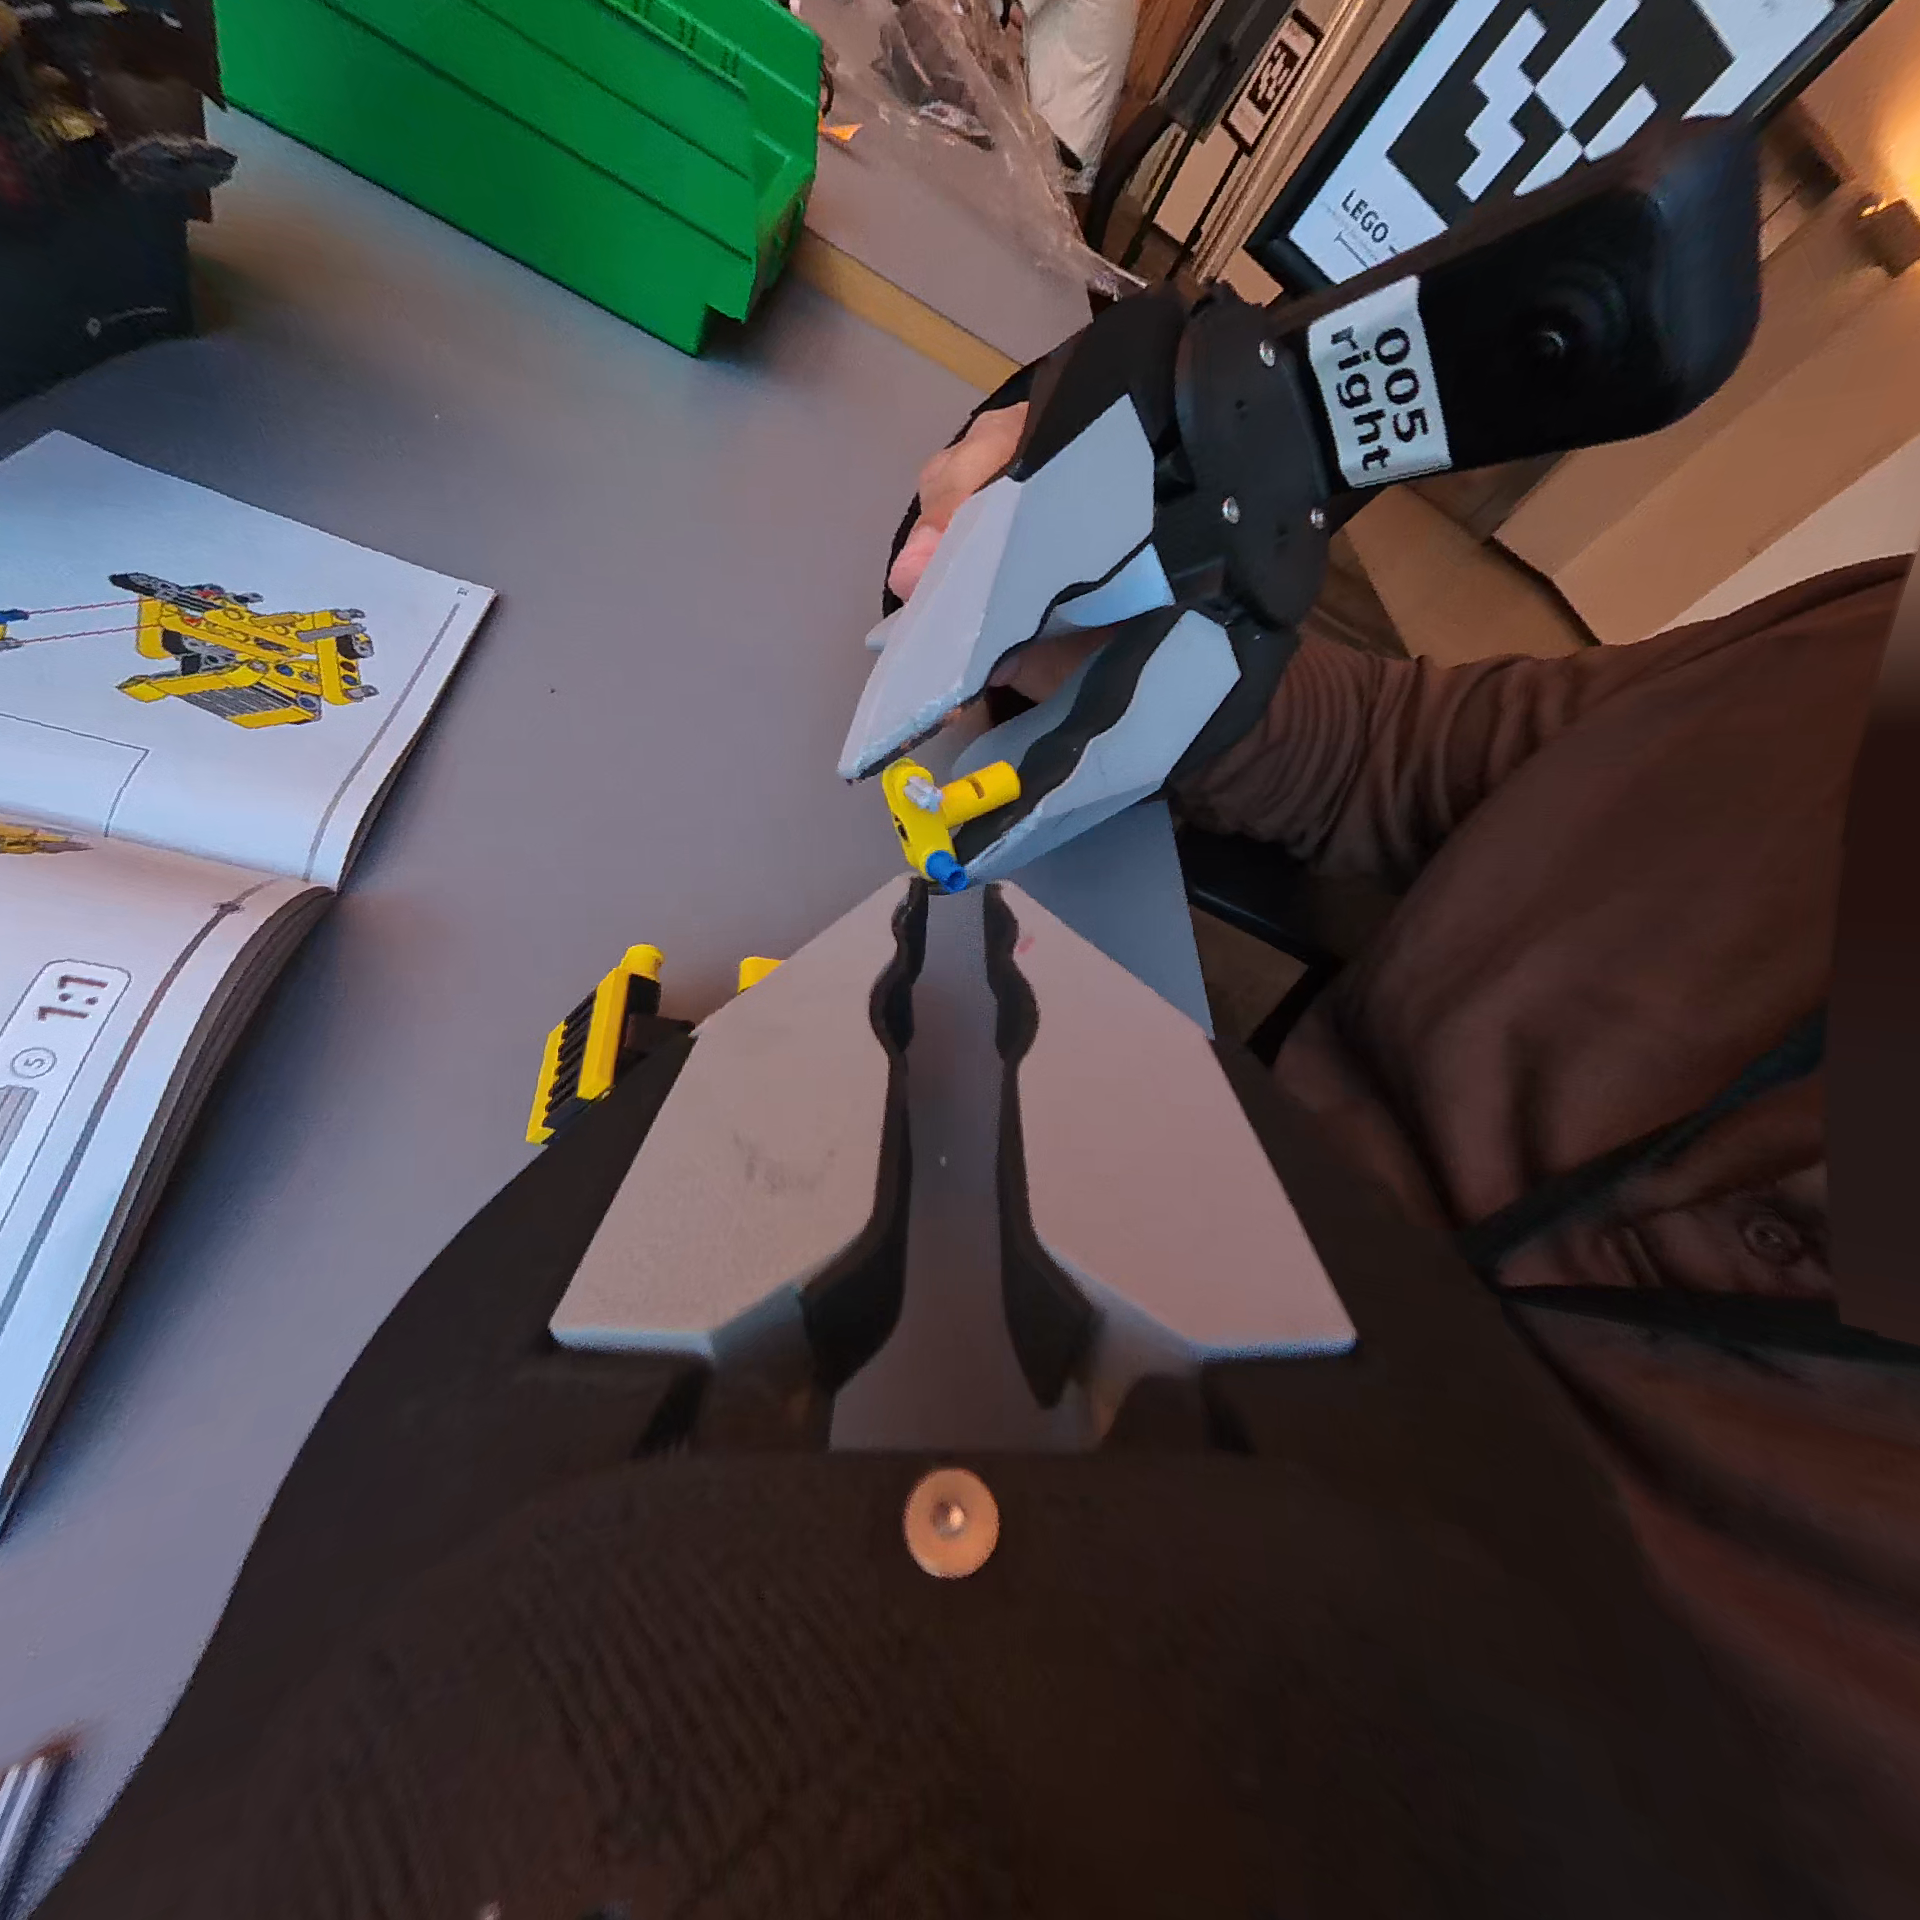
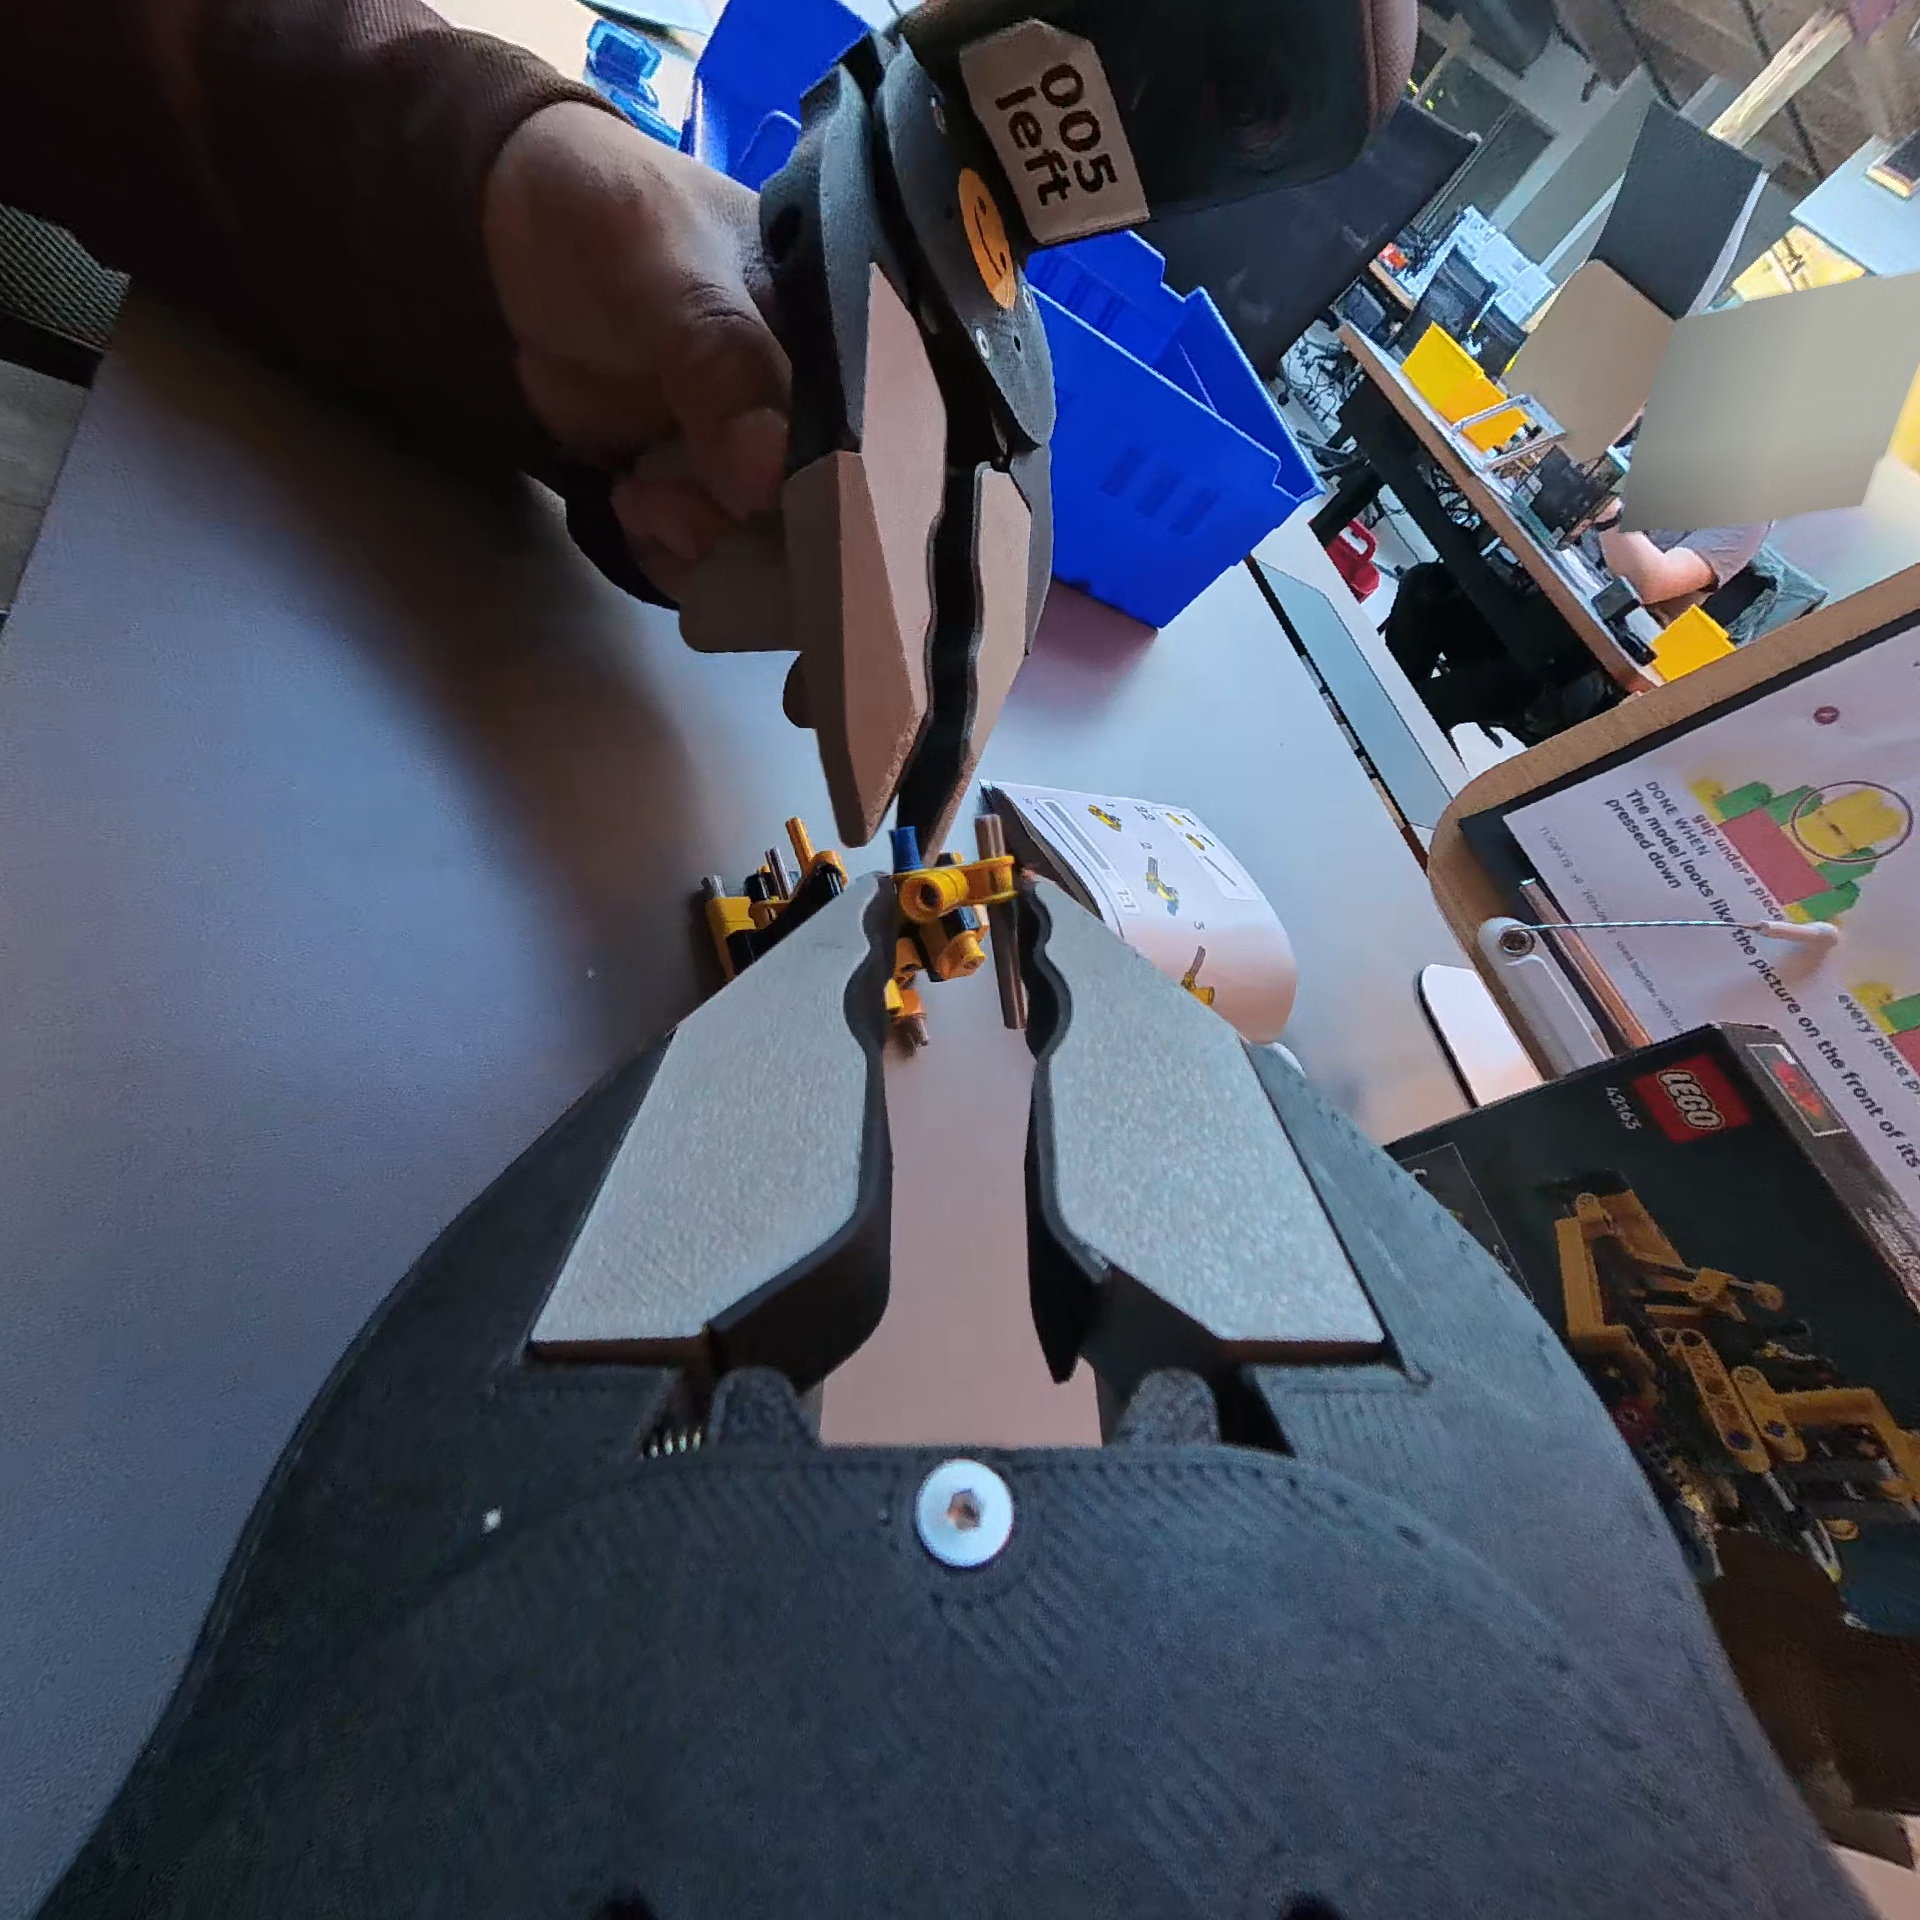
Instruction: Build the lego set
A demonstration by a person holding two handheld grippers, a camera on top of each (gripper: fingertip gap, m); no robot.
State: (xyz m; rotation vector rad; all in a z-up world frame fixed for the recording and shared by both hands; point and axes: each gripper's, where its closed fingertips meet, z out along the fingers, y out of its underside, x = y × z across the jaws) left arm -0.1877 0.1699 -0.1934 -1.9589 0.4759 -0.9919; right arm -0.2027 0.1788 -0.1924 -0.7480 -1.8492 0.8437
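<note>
In the left wrist view, the left tongs (image 1: pixel 948 883) are drawn narrow, their tips pinching the blue pin (image 1: pixel 943 868) that sticks out of a small yellow connector piece (image 1: pixel 940 805). The right tongs (image 1: pixel 914 790) meet them from above, narrowed onto the same yellow piece, which hangs in the air between the two tools above the grey surface (image 1: pixel 623 499).

Just left of the left tongs, a yellow and black part-built model (image 1: pixel 592 1049) lies on the surface. Farther left is the open instruction booklet (image 1: pixel 208 707), and beyond it a green bin (image 1: pixel 540 145).

From the right wrist view, loose yellow pieces (image 2: pixel 769 894) lie on the surface below, the set's box (image 2: pixel 1704 1299) at right, blue bins (image 2: pixel 1143 416) beyond.
</note>
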